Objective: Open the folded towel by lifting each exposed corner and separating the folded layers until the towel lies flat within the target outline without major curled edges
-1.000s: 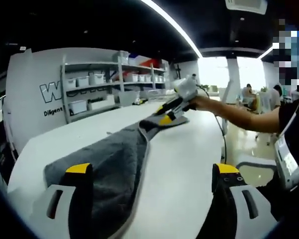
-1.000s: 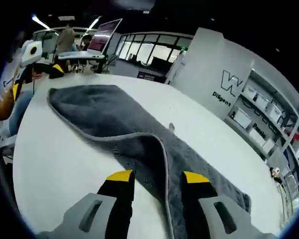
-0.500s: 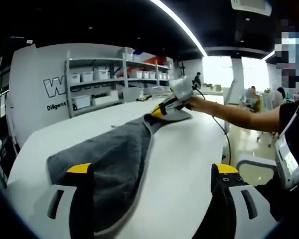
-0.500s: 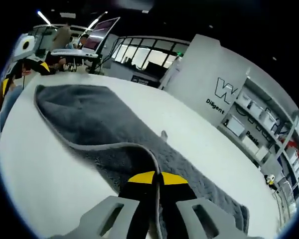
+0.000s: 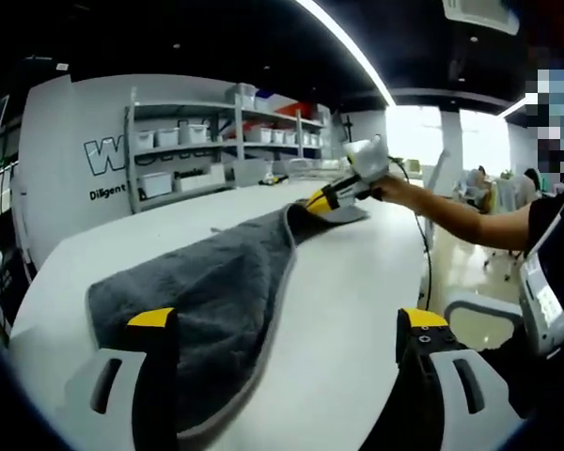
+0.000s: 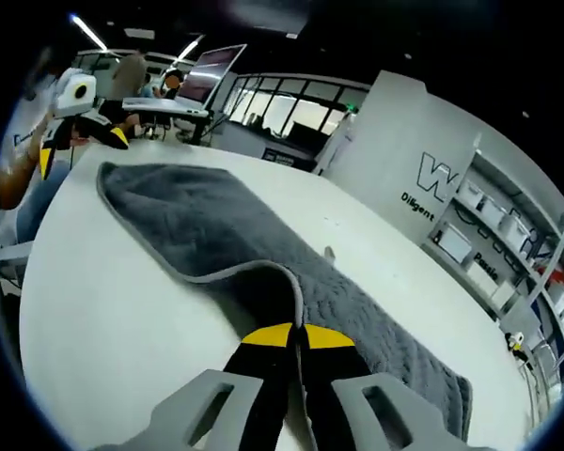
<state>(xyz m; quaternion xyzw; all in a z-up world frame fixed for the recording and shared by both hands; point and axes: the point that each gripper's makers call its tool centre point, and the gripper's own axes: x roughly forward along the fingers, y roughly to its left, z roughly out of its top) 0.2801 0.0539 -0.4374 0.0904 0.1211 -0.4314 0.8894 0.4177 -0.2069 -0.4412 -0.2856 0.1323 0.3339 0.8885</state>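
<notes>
Right gripper view: right gripper (image 6: 295, 331) jaws pinch towel (image 6: 216, 225) corner, lifted to peel layers apart; towel lies on desk (image 6: 94, 310). Left gripper (image 5: 287, 324) jaws spread over the near towel end.

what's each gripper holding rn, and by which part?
Right gripper: shut on the grey towel, pinching its pale hemmed edge at a raised fold. Left gripper: open, holding nothing; one jaw rests over the towel's near end.
</notes>
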